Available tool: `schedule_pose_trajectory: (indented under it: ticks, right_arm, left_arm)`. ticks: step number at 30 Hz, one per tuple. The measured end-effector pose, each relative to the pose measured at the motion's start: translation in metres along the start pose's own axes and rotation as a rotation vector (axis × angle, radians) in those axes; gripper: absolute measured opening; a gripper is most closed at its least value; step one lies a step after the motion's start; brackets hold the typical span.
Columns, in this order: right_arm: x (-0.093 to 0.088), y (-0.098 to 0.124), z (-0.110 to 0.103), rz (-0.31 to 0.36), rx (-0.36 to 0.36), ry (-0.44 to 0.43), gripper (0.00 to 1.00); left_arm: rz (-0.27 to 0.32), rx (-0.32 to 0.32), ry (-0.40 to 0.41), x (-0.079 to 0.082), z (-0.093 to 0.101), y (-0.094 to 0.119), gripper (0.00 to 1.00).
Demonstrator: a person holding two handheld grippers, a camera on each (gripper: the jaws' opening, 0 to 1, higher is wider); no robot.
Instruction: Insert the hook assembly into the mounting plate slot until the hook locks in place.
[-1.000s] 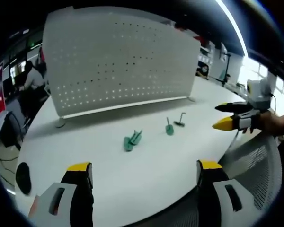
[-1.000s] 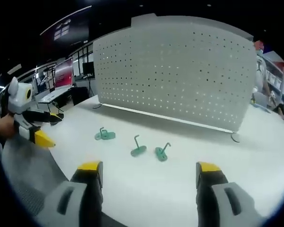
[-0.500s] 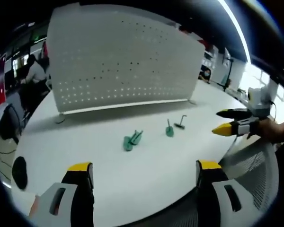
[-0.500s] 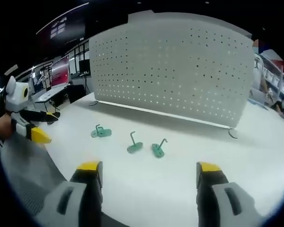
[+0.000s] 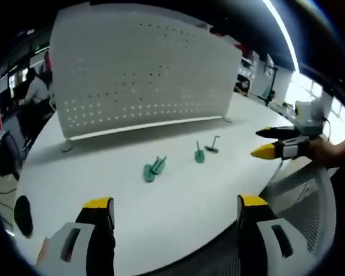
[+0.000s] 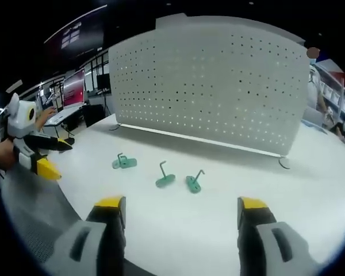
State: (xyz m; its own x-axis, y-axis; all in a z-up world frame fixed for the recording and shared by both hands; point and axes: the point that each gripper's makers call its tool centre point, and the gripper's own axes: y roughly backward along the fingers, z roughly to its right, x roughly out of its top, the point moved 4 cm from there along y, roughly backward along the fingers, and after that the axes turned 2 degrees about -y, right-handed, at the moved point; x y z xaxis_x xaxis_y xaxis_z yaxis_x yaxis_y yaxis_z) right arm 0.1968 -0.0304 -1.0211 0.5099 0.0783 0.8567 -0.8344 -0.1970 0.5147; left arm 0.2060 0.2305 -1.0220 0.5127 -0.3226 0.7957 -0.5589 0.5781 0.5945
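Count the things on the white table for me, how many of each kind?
Green hooks: 3, at and
White pegboard panel: 1
Total: 4

Dim room, bright ceiling strip light (image 5: 282, 29); glare washes the white tabletop (image 6: 218, 207), edges bend and blur softly
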Motion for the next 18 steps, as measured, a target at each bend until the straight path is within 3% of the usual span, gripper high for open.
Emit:
schedule_pose_trajectory:
  ticks: [2, 7, 11, 13, 15, 17, 18]
  right_arm:
    - [-0.001, 0.000, -0.001, -0.007, 0.004, -0.003, 0.73]
    - [-0.003, -0.002, -0.007, -0.035, 0.035, -0.008, 0.73]
    - [0.006, -0.007, -0.018, -0.059, 0.079, 0.022, 0.73]
    - [0.008, -0.016, -0.027, -0.114, 0.138, 0.047, 0.68]
    - [0.018, -0.029, -0.035, -0.092, 0.174, 0.055, 0.62]
    - [0.021, -0.042, -0.040, -0.105, 0.197, 0.069, 0.55]
    - [0.022, -0.050, -0.042, -0.112, 0.210, 0.066, 0.52]
  left_arm:
    - [-0.040, -0.024, -0.025, -0.005, 0.005, -0.003, 0.92]
    - [-0.010, 0.000, 0.003, 0.001, 0.001, -0.002, 0.89]
    - [-0.039, 0.038, -0.016, -0.003, -0.011, -0.001, 0.88]
    - [-0.039, 0.045, -0.015, -0.004, -0.014, -0.002, 0.86]
    - [-0.015, 0.070, 0.021, -0.003, -0.019, -0.001, 0.82]
    - [0.042, 0.090, 0.000, 0.007, -0.022, 0.000, 0.81]
    - [0.044, 0.082, 0.010, 0.007, -0.021, 0.001, 0.82]
